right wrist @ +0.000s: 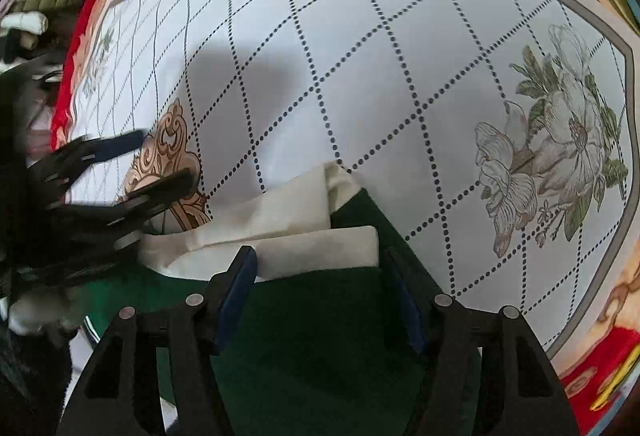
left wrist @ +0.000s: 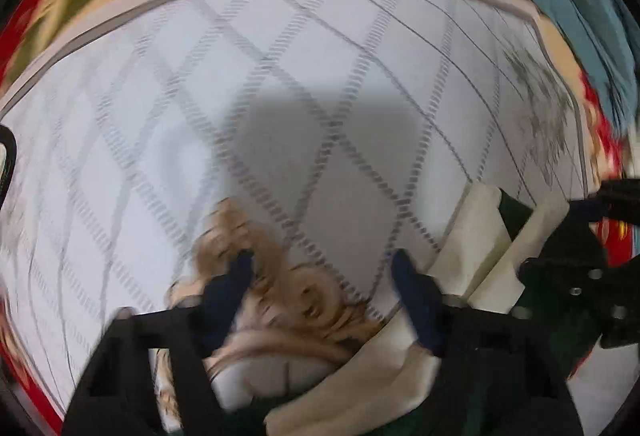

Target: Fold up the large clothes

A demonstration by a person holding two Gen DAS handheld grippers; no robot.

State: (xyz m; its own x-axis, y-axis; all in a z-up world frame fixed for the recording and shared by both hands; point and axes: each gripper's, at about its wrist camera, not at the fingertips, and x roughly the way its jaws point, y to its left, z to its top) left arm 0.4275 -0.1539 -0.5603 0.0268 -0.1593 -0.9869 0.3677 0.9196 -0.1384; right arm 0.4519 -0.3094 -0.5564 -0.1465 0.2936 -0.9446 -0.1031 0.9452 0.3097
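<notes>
The green and cream garment (right wrist: 320, 316) lies partly folded on a quilted white bed cover (right wrist: 360, 75). The right gripper (right wrist: 320, 296) hangs over its green panel, fingers (right wrist: 236, 300) parted and clasping nothing. The left gripper (left wrist: 320, 296), blurred, hovers beside the cream edge (over a gold scroll print), fingers released too. A good fold means pinching matching corners and keeping edges aligned. A heap of clothes (right wrist: 36, 15) sits off the bed; nothing blocks the way.

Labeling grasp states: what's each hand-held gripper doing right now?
Left hand-held gripper: open, nothing between its fingers.
Right hand-held gripper: open over the green garment, not gripping it.
</notes>
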